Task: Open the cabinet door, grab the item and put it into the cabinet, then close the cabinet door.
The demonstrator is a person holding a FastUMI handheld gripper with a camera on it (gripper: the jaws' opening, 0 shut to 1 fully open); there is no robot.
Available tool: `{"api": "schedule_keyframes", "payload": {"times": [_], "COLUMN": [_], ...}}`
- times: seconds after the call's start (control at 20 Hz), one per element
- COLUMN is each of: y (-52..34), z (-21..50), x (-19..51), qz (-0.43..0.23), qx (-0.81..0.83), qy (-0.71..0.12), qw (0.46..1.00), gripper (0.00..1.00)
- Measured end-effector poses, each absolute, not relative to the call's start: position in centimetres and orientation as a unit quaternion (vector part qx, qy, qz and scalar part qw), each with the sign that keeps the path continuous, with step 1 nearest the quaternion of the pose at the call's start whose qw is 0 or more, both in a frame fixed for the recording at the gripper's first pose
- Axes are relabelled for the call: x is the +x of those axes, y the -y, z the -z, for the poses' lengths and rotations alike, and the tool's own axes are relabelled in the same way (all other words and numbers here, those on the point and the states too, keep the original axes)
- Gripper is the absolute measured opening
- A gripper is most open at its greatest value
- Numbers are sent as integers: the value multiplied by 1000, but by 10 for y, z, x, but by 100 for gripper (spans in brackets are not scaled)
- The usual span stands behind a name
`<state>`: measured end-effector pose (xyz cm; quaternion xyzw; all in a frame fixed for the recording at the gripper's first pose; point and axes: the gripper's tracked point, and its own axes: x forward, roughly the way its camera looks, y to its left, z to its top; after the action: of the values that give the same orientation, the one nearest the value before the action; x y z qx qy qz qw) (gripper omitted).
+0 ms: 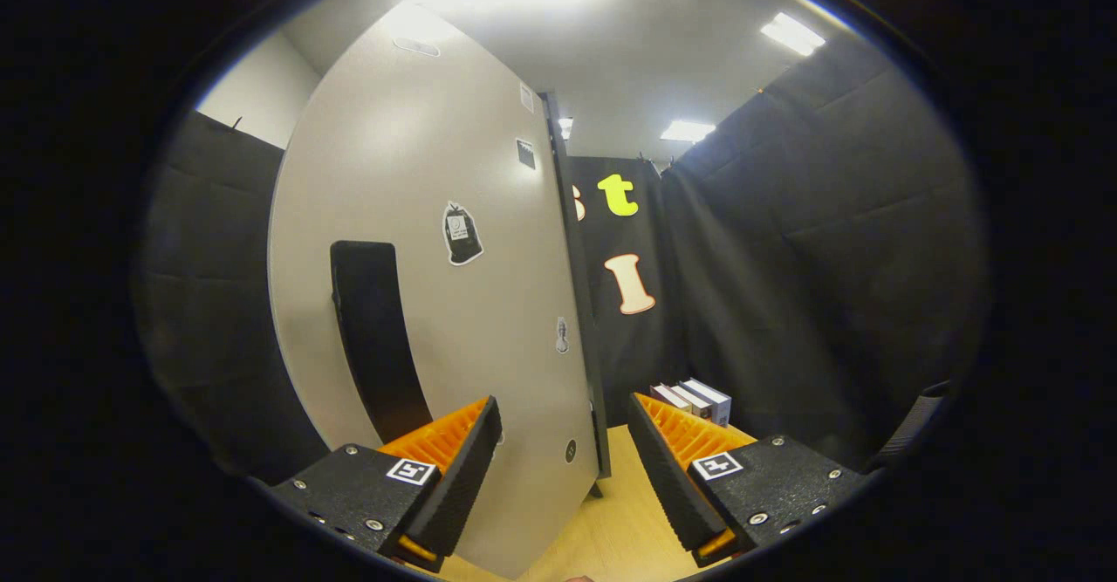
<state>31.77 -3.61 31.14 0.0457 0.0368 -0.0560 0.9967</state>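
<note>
Gripper (565,469) is gaping wide, holding nothing, straddling the door's (419,285) free edge; books (698,400) are sitting beyond on the table (624,521)

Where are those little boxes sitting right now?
In the gripper view, the boxes stand on the wooden table beyond the open gripper, right of the cabinet door, against the black cloth wall.

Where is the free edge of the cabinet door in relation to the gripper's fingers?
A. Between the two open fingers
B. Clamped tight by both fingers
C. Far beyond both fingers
A: the cabinet door edge runs down between the fingers of the gripper, which stand open.
</note>
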Motion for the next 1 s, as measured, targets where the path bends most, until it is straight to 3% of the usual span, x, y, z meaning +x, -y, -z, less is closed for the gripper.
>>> {"api": "schedule_keyframes", "payload": {"times": [0.65,1.0], "y": [-89,-112], "z": [-294,-291], "x": [383,379], "qz": [-59,-77], "qx": [39,28], "qy": [-48,-55], "qw": [996,995], "gripper": [93,93]}}
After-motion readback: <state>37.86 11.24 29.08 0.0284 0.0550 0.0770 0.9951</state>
